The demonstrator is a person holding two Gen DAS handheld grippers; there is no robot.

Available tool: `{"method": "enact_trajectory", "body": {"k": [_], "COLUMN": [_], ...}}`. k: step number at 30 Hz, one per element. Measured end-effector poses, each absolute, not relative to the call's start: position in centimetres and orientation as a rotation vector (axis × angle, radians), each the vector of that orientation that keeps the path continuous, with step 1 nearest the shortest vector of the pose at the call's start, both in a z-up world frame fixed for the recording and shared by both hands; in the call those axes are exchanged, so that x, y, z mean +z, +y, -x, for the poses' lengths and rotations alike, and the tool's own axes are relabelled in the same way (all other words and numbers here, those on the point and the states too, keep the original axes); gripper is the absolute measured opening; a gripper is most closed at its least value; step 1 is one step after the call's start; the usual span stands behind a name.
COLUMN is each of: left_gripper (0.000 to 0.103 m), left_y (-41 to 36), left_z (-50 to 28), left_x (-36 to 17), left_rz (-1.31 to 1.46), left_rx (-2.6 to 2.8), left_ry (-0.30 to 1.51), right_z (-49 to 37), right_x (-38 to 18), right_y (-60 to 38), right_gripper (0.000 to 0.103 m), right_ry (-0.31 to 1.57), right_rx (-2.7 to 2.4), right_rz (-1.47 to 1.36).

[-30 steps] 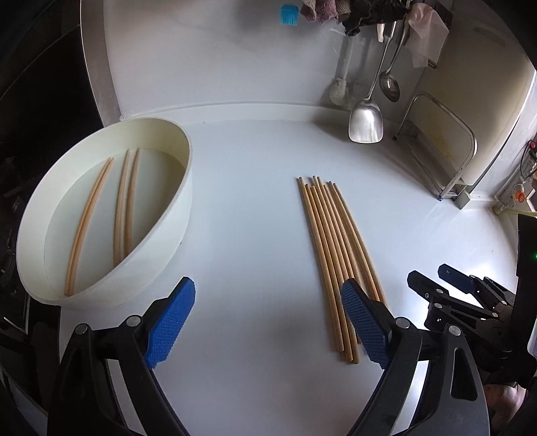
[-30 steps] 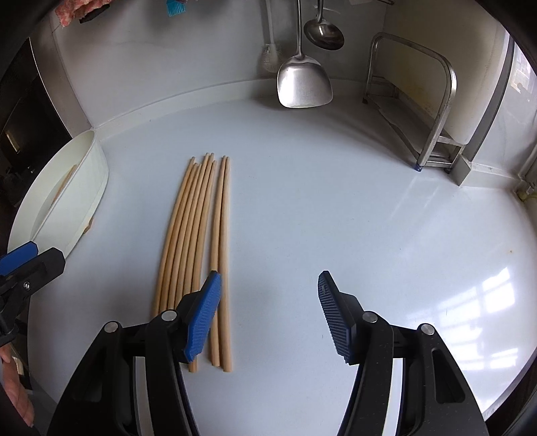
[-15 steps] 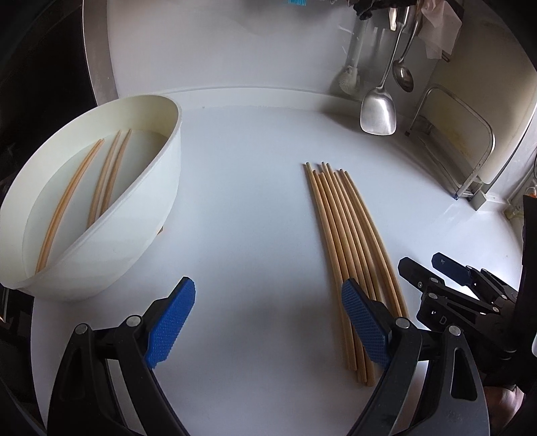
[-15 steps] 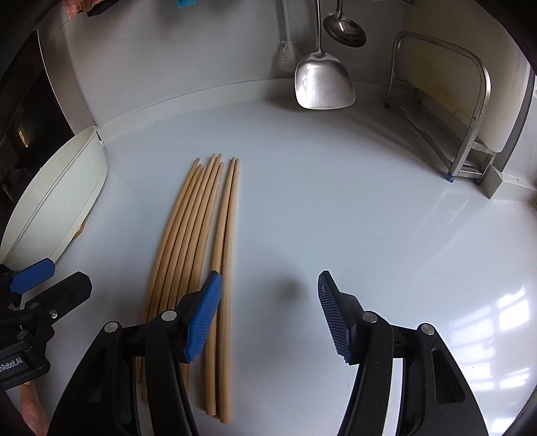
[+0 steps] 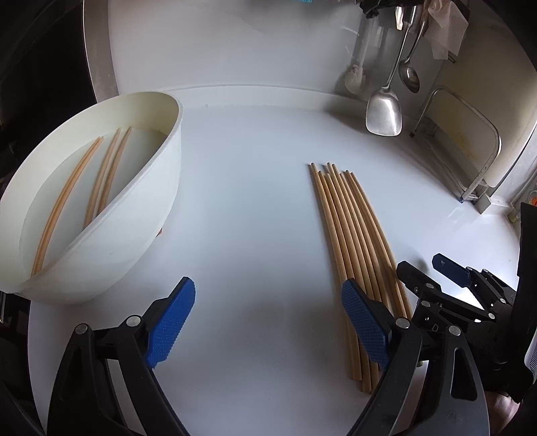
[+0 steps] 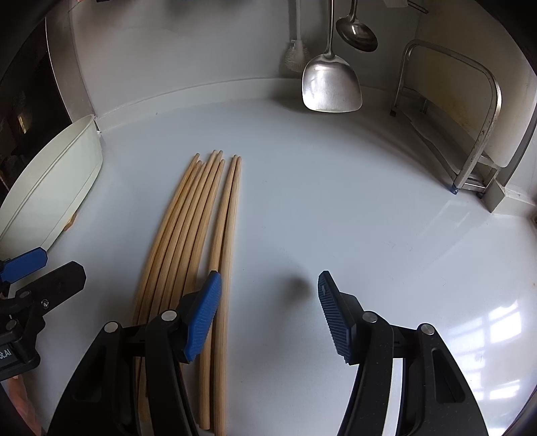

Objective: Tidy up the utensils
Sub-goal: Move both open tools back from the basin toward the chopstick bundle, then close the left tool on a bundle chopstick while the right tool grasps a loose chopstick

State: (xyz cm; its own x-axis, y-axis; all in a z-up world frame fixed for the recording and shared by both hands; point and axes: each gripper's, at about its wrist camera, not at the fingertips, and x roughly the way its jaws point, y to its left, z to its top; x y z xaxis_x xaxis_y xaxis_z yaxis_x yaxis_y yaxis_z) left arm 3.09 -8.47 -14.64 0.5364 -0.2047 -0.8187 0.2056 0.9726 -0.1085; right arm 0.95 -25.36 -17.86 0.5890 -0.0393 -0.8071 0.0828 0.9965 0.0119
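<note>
- Both views closer and lower over the worktop [image 5: 255, 208] than a second ago — chopsticks [image 5: 352, 241] loom bigger in each frame, far tips further down the picture.
- Left gripper [image 5: 268, 322] spread wide, nothing between the blue pads, hovering over bare worktop between the white basin [image 5: 157, 187] and the loose bundle. Right-hand pad now overlapping the near ends of the leftmost sticks.
- Right gripper [image 6: 268, 312] also gaping and empty. Left pad parked right over the two sticks lying slightly apart on the bundle's right edge [image 6: 228, 214] — same lineup as half a second back, just nearer.
- Bundle itself not budged: seven or so on the worktop, lying side by side, tips pointing at the back wall.
- Three chopsticks already inside the basin [image 5: 100, 174], lying flat on the bottom, unchanged.
- Hanging spatula [image 6: 330, 84], ladle [image 6: 357, 32] and the metal rack [image 6: 470, 134] at the back untouched.
- Meaning for the job — looks like a descent toward the next pick, probably that right-hand pair, then over to the basin. Most of the sorting yet to do.
- Possible snag: sticks packed tight, so closing on one pair could drag or roll a neighbour.
</note>
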Motion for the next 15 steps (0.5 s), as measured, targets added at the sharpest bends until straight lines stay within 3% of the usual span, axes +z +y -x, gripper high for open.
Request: {"method": "enact_trajectory", "body": {"k": [10, 15], "left_gripper": [0.087, 0.087], "left_y": [-8.7, -9.3], "left_z": [-3.4, -3.7], "left_x": [-15.4, -15.8], "left_rz": [0.001, 0.001], "left_rx": [-0.236, -0.242], "left_ry": [0.990, 0.997], "right_z": [-0.6, -0.6], "right_x": [-18.3, -18.2], "right_y": [-24.4, -24.3], "right_gripper": [0.055, 0.030], "right_ry": [0.939, 0.930], "right_rx": [-0.064, -0.052], "right_rz": [0.012, 0.034]}}
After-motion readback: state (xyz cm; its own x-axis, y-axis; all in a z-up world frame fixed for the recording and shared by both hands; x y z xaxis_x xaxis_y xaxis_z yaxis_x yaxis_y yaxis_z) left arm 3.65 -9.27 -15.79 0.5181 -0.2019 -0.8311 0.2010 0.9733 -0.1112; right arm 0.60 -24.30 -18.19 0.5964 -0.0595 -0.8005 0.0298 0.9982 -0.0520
